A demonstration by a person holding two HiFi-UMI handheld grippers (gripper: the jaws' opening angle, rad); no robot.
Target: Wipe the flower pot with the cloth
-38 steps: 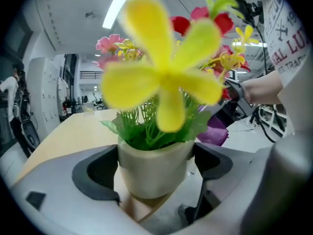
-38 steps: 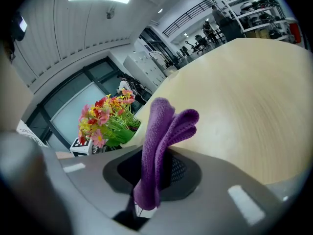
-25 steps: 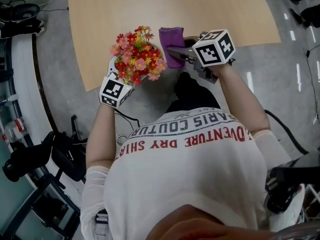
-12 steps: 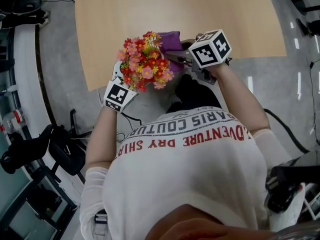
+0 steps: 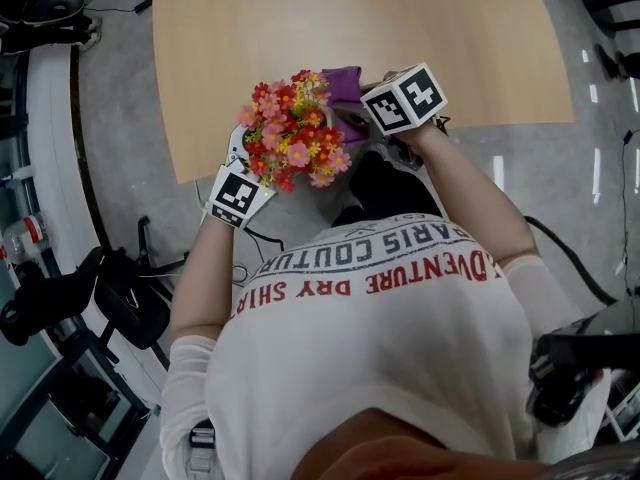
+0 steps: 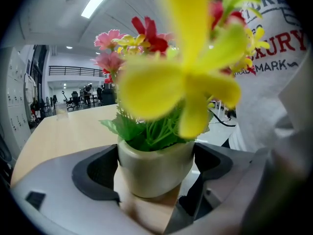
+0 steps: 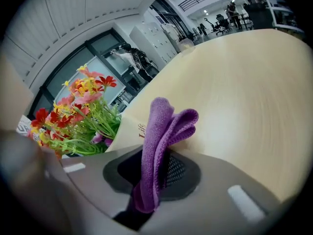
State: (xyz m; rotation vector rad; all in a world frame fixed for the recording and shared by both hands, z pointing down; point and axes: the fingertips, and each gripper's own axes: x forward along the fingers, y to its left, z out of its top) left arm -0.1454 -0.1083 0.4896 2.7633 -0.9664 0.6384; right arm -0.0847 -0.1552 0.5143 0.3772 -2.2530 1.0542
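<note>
A pale grey flower pot (image 6: pixel 154 166) filled with red, pink and yellow flowers (image 5: pixel 293 128) sits between the jaws of my left gripper (image 6: pixel 155 175), which is shut on its sides at the table's near edge. My right gripper (image 7: pixel 152 182) is shut on a folded purple cloth (image 7: pixel 162 131), whose free end sticks up past the jaws. In the head view the cloth (image 5: pixel 346 80) lies right beside the flowers and is partly hidden by them. The right gripper view shows the pot's cream wall (image 7: pixel 128 131) just left of the cloth; whether they touch I cannot tell.
The light wooden table (image 5: pixel 350 18) stretches away beyond the pot. Grey floor (image 5: pixel 130 118) lies to the left and right of it. A dark office chair (image 5: pixel 110 308) stands at the person's left.
My right gripper has come down and to the left with the cloth, up against the flowers. The left gripper and pot have hardly moved.
</note>
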